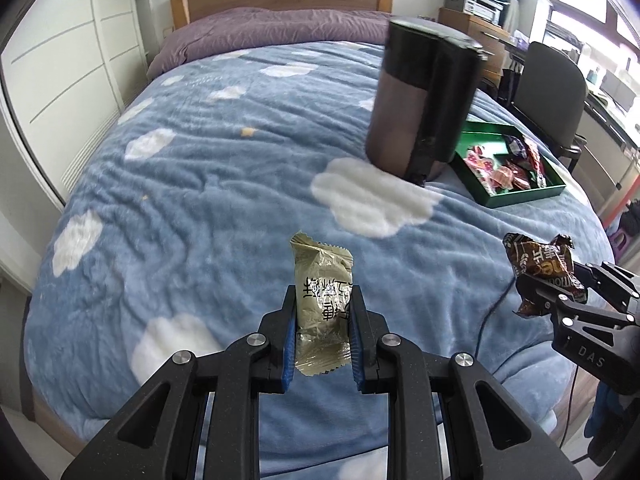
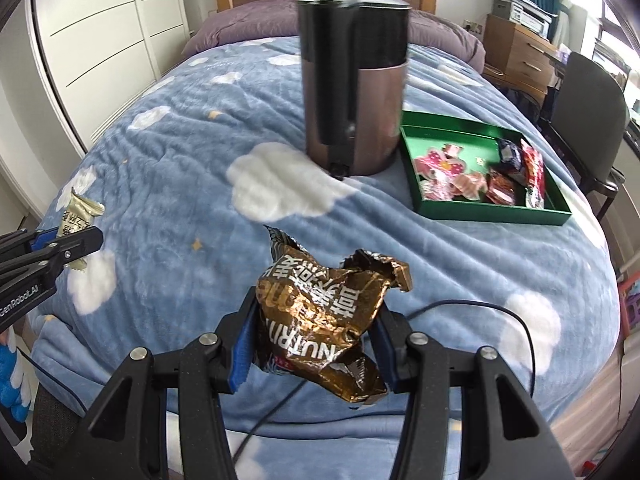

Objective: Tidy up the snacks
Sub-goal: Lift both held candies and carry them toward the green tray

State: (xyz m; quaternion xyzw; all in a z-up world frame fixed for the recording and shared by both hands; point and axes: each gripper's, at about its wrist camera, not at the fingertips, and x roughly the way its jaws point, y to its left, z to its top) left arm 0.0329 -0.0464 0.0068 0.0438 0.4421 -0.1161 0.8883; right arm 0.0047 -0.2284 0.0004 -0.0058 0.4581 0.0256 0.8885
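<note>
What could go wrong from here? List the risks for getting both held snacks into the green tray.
1. The tall canister stands right beside the green tray; the left gripper could clip it.
2. The right gripper holds the crumpled brown packet loosely; it may slip.
3. The cable could snag.

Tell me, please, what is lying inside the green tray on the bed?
The green tray holds a loose pile of wrapped snacks, pink, red and one dark blue, toward its right and front. Its left floor is bare; anything beneath the pile is covered.
</note>
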